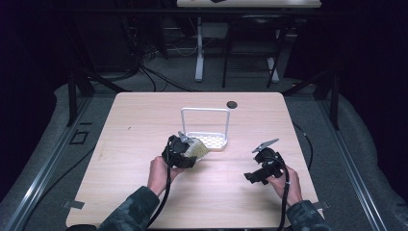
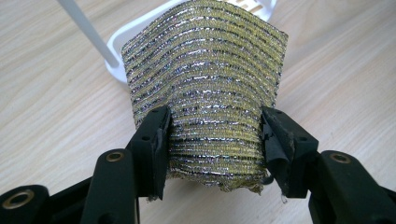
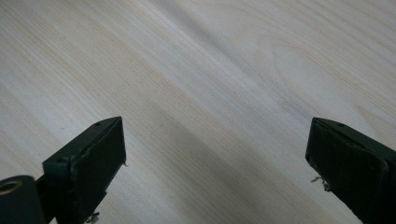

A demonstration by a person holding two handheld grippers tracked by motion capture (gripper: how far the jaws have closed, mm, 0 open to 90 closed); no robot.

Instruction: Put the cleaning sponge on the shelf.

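A glittery gold-and-silver striped scrub pad [image 2: 208, 98] is pinched between the two black jaws of my left gripper [image 2: 214, 140], bowed outward by the squeeze. In the high view the left gripper [image 1: 185, 150] holds the scrub pad [image 1: 198, 149] just in front of a white wire rack [image 1: 206, 126] with a perforated tray [image 1: 211, 141]. The rack's tray edge [image 2: 116, 51] lies behind the pad in the left gripper view. My right gripper [image 1: 250, 176] hovers over bare wood at the right, and in its own view the right gripper [image 3: 217, 154] is open with nothing between its jaws.
The wooden table [image 1: 144, 120] has a dark round grommet [image 1: 232, 104] near its far edge. Beyond the table stand desk legs [image 1: 198, 53] and cables on a grey floor. The person's hands and patterned sleeves [image 1: 130, 211] come in from the bottom.
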